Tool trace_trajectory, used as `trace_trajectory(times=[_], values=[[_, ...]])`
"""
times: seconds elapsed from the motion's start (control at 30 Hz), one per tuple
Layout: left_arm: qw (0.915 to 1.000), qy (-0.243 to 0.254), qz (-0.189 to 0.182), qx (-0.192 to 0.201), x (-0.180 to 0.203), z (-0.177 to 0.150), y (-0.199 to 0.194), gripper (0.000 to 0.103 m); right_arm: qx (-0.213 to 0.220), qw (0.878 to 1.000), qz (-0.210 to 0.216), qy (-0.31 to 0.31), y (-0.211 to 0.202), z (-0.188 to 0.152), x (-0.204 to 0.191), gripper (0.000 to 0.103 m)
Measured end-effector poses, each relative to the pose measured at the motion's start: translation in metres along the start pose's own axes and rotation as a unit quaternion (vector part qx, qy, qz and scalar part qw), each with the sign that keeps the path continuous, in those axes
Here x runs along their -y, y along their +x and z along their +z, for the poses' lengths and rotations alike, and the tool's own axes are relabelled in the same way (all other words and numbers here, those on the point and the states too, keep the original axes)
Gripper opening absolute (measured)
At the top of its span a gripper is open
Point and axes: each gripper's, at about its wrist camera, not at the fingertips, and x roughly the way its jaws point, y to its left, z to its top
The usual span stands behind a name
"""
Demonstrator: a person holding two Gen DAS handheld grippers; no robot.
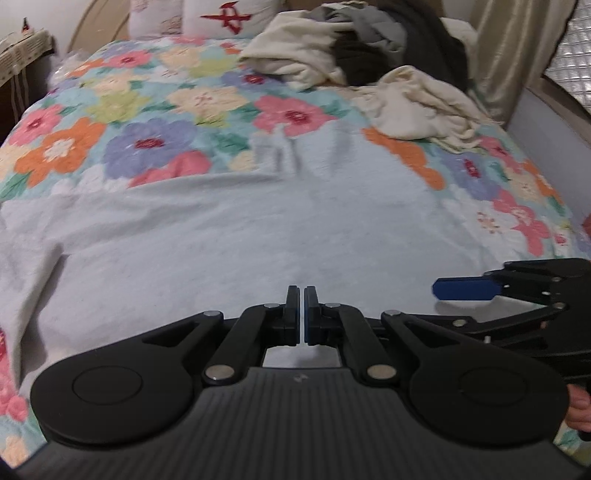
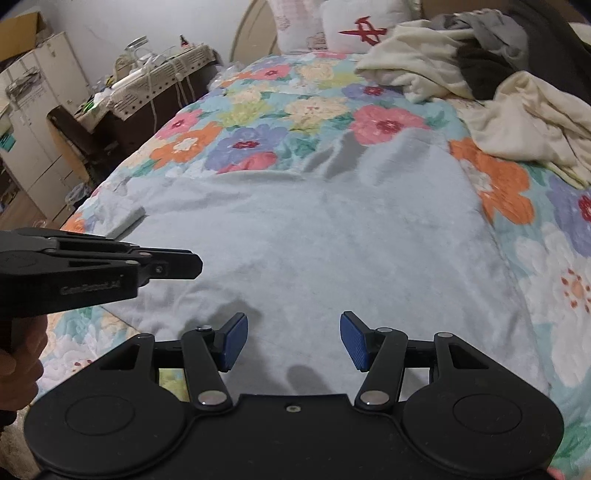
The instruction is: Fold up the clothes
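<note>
A pale blue garment [image 2: 314, 229] is spread flat on the flowered bed [image 2: 258, 110], seemingly laid out for folding. Above its near hem, the left tongs [image 1: 303, 312] are pressed together, empty; the right tongs [image 2: 293, 341] are spread. Beyond it, crumpled clothes [image 2: 480, 70] are heaped.

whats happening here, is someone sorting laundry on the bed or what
A person is holding a claw in each hand above a pale blue garment spread flat on a flowered bedspread. The left claw is shut, with nothing visible between its fingers. The right claw is open over the near edge of the garment. Neither is gripping the cloth at this moment. A heap of cream, grey and dark clothes waits at the far right of the bed, near the pillows.
</note>
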Motion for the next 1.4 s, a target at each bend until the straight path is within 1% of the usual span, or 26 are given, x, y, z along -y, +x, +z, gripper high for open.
trace_trajectory(times=[0.2, 0.23, 0.27, 0.3, 0.33, 0.37, 0.4, 0.5, 0.53, 0.57, 0.63, 0.67, 0.7, 0.73, 0.77, 0.8, 0.83, 0.87, 0.93, 1.0, 1.1, 1.13, 1.17, 1.27, 1.37, 1.4], values=[[0.9991, -0.023, 0.029, -0.018, -0.025, -0.005, 0.000, 0.004, -0.015, 1.000, -0.003, -0.021, 0.008, 0.001, -0.015, 0.061], [0.9980, -0.028, 0.053, -0.021, -0.036, -0.008, 0.000, 0.006, -0.017, 1.000, -0.004, -0.023, 0.011, 0.002, -0.016, 0.061], [0.9962, -0.032, 0.077, -0.023, -0.047, -0.011, 0.000, 0.016, -0.020, 1.000, -0.005, -0.024, 0.013, 0.003, -0.018, 0.061], [0.9938, -0.037, 0.101, -0.025, -0.059, -0.014, 0.001, 0.040, -0.021, 0.999, -0.006, -0.025, 0.015, 0.004, -0.020, 0.061], [0.9909, -0.042, 0.125, -0.027, -0.070, -0.018, 0.001, 0.054, -0.024, 0.999, -0.005, -0.027, 0.019, 0.006, -0.023, 0.061], [0.9873, -0.046, 0.149, -0.030, -0.081, -0.021, 0.001, 0.071, -0.026, 0.999, -0.002, -0.031, 0.022, 0.009, -0.026, 0.061], [0.9831, -0.051, 0.173, -0.032, -0.093, -0.024, 0.001, 0.076, -0.029, 0.999, 0.005, -0.034, 0.027, 0.014, -0.029, 0.061], [0.9670, -0.065, 0.243, -0.039, -0.126, -0.034, 0.002, 0.081, -0.040, 0.998, 0.045, -0.036, 0.046, 0.035, -0.044, 0.061], [0.9604, -0.069, 0.267, -0.041, -0.138, -0.038, 0.002, 0.083, -0.046, 0.996, 0.067, -0.031, 0.055, 0.044, -0.051, 0.061], [0.9533, -0.074, 0.290, -0.043, -0.149, -0.041, 0.003, 0.090, -0.054, 0.994, 0.090, -0.025, 0.064, 0.053, -0.058, 0.061], [0.9390, -0.084, 0.331, -0.045, -0.171, -0.047, 0.003, 0.092, -0.070, 0.988, 0.137, -0.015, 0.086, 0.071, -0.075, 0.061], [0.9439, -0.097, 0.314, -0.035, -0.175, -0.048, 0.001, 0.091, -0.077, 0.984, 0.157, -0.014, 0.097, 0.080, -0.085, 0.061], [0.9483, -0.110, 0.297, -0.024, -0.180, -0.048, -0.002, 0.080, -0.083, 0.981, 0.173, -0.011, 0.108, 0.087, -0.094, 0.061], [0.9522, -0.123, 0.279, -0.014, -0.184, -0.048, -0.004, 0.067, -0.088, 0.979, 0.186, -0.005, 0.120, 0.094, -0.103, 0.061], [0.9554, -0.136, 0.262, -0.003, -0.189, -0.048, -0.006, 0.034, -0.096, 0.975, 0.198, 0.004, 0.133, 0.102, -0.112, 0.061], [0.9581, -0.150, 0.244, 0.008, -0.193, -0.048, -0.008, 0.022, -0.102, 0.973, 0.206, 0.013, 0.144, 0.107, -0.120, 0.061], [0.9602, -0.162, 0.226, 0.018, -0.198, -0.049, -0.011, 0.019, -0.106, 0.972, 0.209, 0.020, 0.153, 0.112, -0.127, 0.061], [0.9617, -0.175, 0.209, 0.029, -0.202, -0.049, -0.013, 0.009, -0.113, 0.970, 0.213, 0.029, 0.163, 0.116, -0.132, 0.061], [0.9631, -0.201, 0.172, 0.050, -0.211, -0.049, -0.017, 0.007, -0.127, 0.965, 0.224, 0.048, 0.178, 0.122, -0.139, 0.061], [0.9621, -0.226, 0.136, 0.071, -0.220, -0.050, -0.022, 0.006, -0.138, 0.959, 0.237, 0.077, 0.187, 0.126, -0.139, 0.061], [0.9563, -0.262, 0.081, 0.102, -0.233, -0.051, -0.029, 0.006, -0.140, 0.951, 0.249, 0.118, 0.182, 0.122, -0.129, 0.063], [0.9537, -0.272, 0.063, 0.112, -0.237, -0.051, -0.031, 0.006, -0.140, 0.948, 0.253, 0.132, 0.179, 0.120, -0.126, 0.068], [0.9545, -0.269, 0.057, 0.115, -0.235, -0.050, -0.033, 0.006, -0.139, 0.945, 0.256, 0.146, 0.177, 0.118, -0.122, 0.070], [0.9586, -0.255, 0.045, 0.119, -0.226, -0.046, -0.036, 0.006, -0.138, 0.935, 0.267, 0.186, 0.168, 0.112, -0.111, 0.070], [0.9578, -0.256, 0.004, 0.130, -0.217, -0.044, -0.040, 0.006, -0.131, 0.932, 0.268, 0.206, 0.155, 0.110, -0.109, 0.070], [0.9577, -0.253, -0.020, 0.137, -0.213, -0.043, -0.044, 0.006, -0.126, 0.932, 0.268, 0.209, 0.149, 0.109, -0.108, 0.070]])
